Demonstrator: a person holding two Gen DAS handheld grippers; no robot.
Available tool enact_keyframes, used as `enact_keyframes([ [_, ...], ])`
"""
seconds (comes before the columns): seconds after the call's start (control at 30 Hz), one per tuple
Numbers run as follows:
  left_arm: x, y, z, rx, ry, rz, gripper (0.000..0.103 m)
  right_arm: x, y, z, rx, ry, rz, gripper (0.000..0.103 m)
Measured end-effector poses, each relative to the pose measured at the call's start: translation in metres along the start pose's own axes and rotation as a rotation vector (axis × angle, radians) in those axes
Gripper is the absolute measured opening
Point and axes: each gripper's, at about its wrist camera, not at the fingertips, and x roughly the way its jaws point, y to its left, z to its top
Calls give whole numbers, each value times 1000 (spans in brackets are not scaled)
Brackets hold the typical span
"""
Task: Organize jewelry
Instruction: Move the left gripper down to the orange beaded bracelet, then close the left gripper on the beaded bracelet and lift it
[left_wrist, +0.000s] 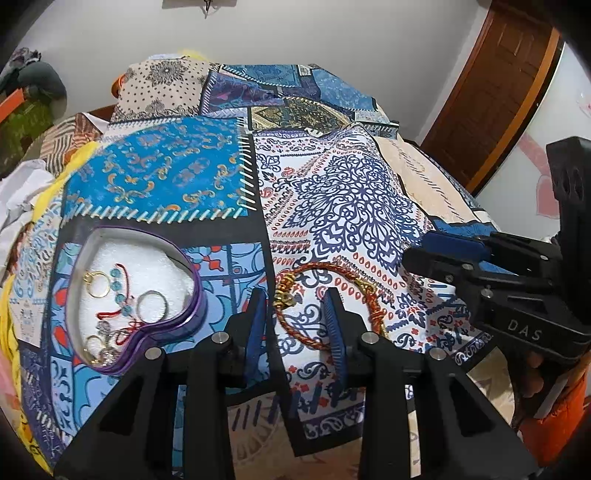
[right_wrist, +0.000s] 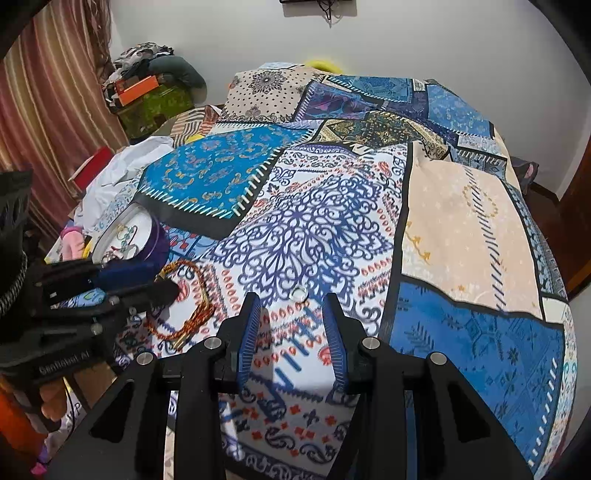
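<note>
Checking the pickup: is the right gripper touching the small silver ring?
Apart. The right wrist view shows the ring on the bedspread beyond the open right gripper.

One heart-shaped box (left_wrist: 192, 295) sits at nine o'clock, holding at least four rings (left_wrist: 96, 283) and one red beaded cord (left_wrist: 120, 291); the tangle hides more. One braided bracelet (left_wrist: 295, 325) lies at center. One loose ring (right_wrist: 297, 294) lies at twelve o'clock.

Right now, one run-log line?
left hand-held gripper: open over bracelet | right hand-held gripper: open near ring | heart box: holds jewelry
</note>
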Motion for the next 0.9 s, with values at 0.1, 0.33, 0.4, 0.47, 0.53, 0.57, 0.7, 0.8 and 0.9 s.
enact_keyframes([
  [0.1,2,0,0,-11,0,-17,31,6,-1,2,6,11,8,32],
  [0.33,4,2,-1,-30,1,-42,28,12,5,1,-31,21,-16,18],
  [0.4,3,3,-2,-36,-3,-41,24,11,6,0,-36,20,-20,12],
  [0.47,2,3,-2,-37,-6,-38,20,10,5,-1,-31,17,-20,9],
  [0.53,1,2,-1,-35,-8,-33,16,10,4,-1,-26,14,-18,9],
  [0.57,0,2,-1,-33,-9,-30,13,9,4,-1,-24,13,-18,9],
  [0.7,-4,1,-2,-31,-18,-17,10,6,3,-1,-14,9,-18,9],
  [0.8,-8,0,-2,-27,-24,-13,9,1,2,-1,4,1,-13,9],
  [0.9,-15,-2,-2,-20,-35,-14,9,-7,2,-1,18,-16,3,9],
])
